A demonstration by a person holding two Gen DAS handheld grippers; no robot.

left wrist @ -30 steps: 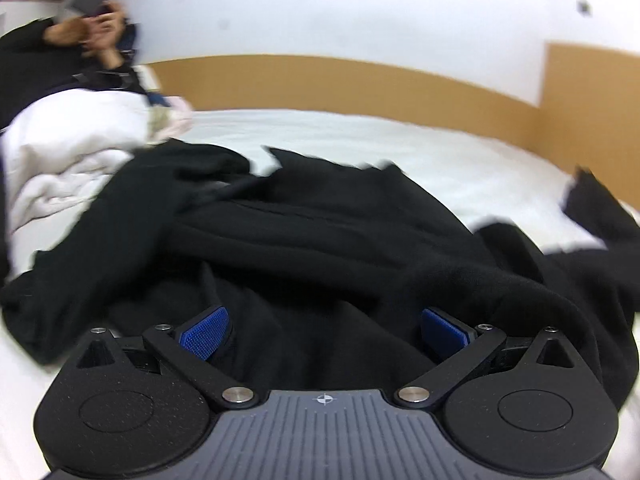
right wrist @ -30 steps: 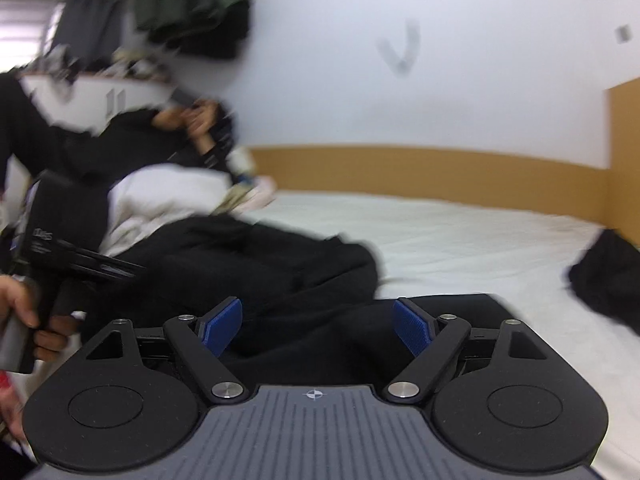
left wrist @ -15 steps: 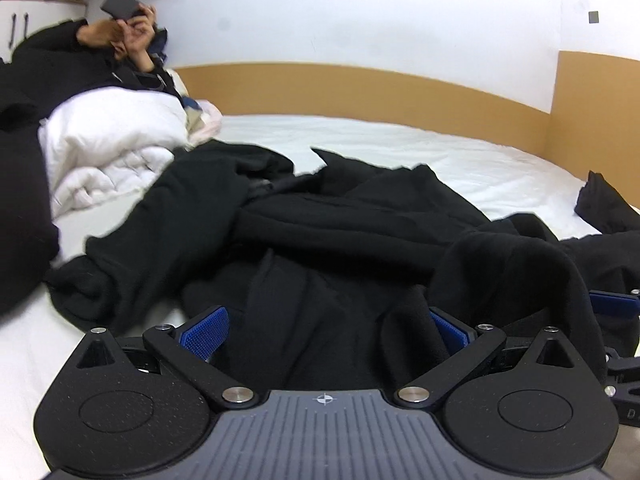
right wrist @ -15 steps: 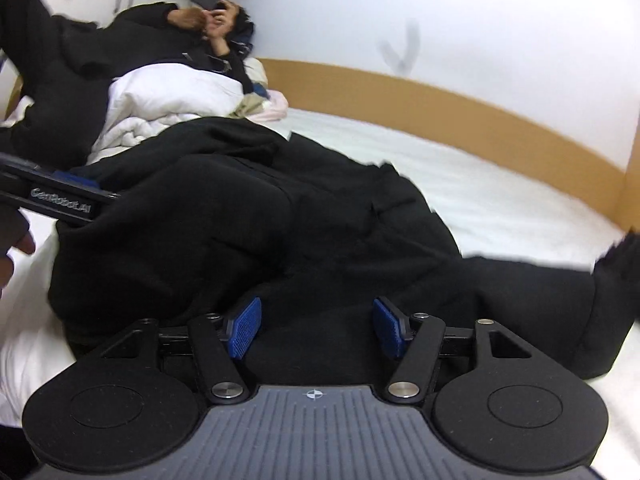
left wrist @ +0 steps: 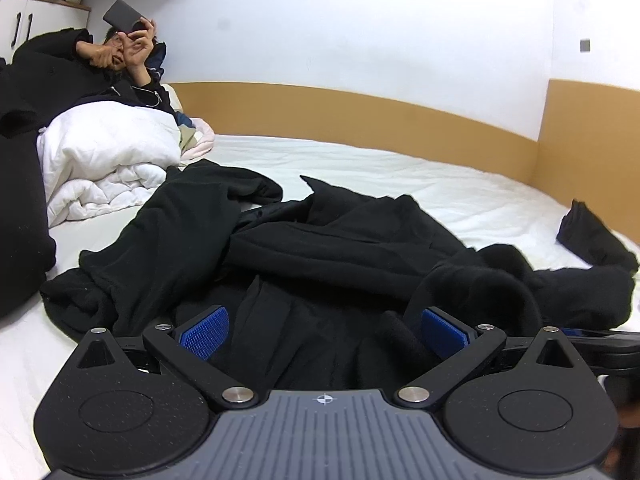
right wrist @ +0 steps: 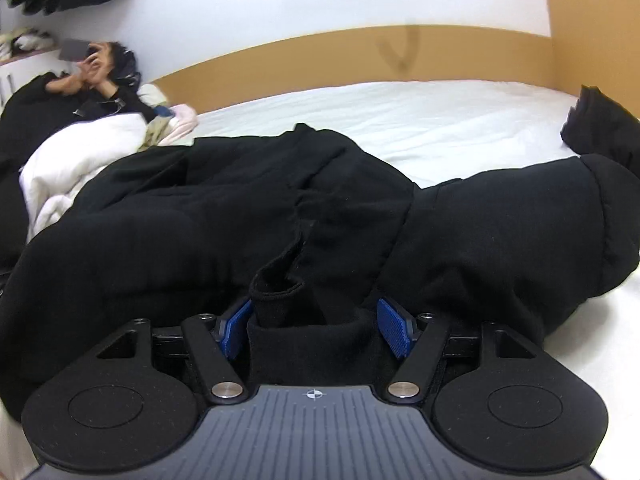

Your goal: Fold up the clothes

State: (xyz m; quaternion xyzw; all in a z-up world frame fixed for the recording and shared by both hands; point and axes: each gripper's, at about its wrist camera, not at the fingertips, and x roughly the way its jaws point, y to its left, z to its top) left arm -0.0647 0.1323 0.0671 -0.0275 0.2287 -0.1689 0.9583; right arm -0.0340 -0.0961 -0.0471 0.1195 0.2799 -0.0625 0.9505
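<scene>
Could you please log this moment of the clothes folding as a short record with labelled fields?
surface: white bed sheet
garment: black garment, crumpled and unfolded, spread across the bed
left gripper: open, fingers either side of a fabric fold, not clamped
right gripper: open, a black fabric edge between the fingers
second item: small dark cloth at the far right, apart from the garment
bystander: person lying beside a white duvet
fold progress: none visible

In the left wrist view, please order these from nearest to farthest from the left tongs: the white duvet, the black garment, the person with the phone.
1. black garment: right at the left tongs, between the open pads.
2. white duvet: left, farther up the bed.
3. person with the phone: far left, behind the duvet.
</scene>
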